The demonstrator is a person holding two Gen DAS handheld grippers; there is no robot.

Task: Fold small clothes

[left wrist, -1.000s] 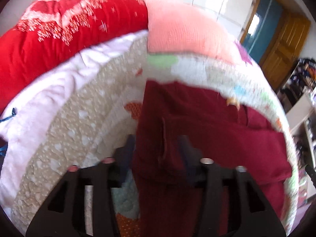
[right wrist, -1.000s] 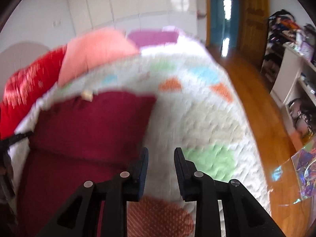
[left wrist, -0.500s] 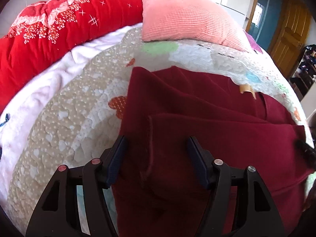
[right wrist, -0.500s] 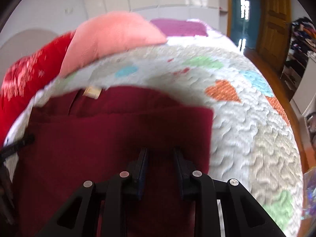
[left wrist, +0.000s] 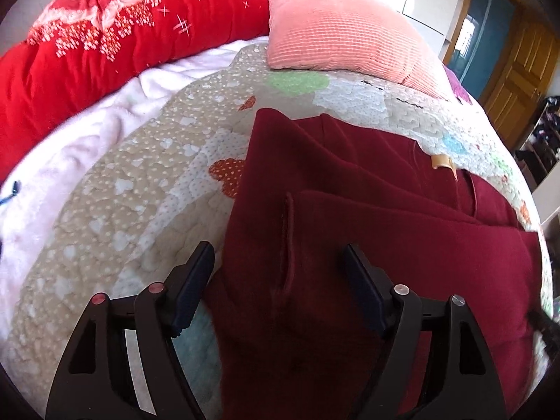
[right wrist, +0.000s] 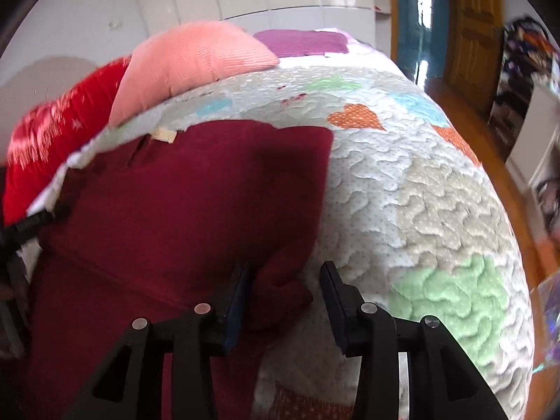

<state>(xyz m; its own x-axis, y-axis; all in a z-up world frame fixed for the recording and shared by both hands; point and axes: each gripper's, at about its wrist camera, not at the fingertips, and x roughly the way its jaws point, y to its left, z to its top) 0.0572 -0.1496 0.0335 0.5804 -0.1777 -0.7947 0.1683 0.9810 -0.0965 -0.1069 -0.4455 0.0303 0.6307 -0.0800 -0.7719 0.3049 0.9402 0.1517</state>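
A dark red garment (left wrist: 367, 217) lies on the quilted bed, its near part folded over the far part, a tan label (left wrist: 441, 161) at its far edge. My left gripper (left wrist: 280, 273) is open, its fingers spread on either side of the garment's left folded edge and seam. In the right wrist view the same garment (right wrist: 196, 203) lies at the left. My right gripper (right wrist: 285, 292) is open around the garment's right corner, which bunches between the fingers without being pinched.
The heart-patterned quilt (right wrist: 420, 210) covers the bed. A pink ribbed pillow (left wrist: 336, 24) and a red blanket (left wrist: 87, 45) lie at the far side, with a purple cloth (right wrist: 301, 42) beyond. Wooden floor, a door (right wrist: 472, 24) and shelves are at the right.
Both grippers have opened and let go of the garment after laying its near part over the far part. The left fingers spread wide; the right fingers parted last.
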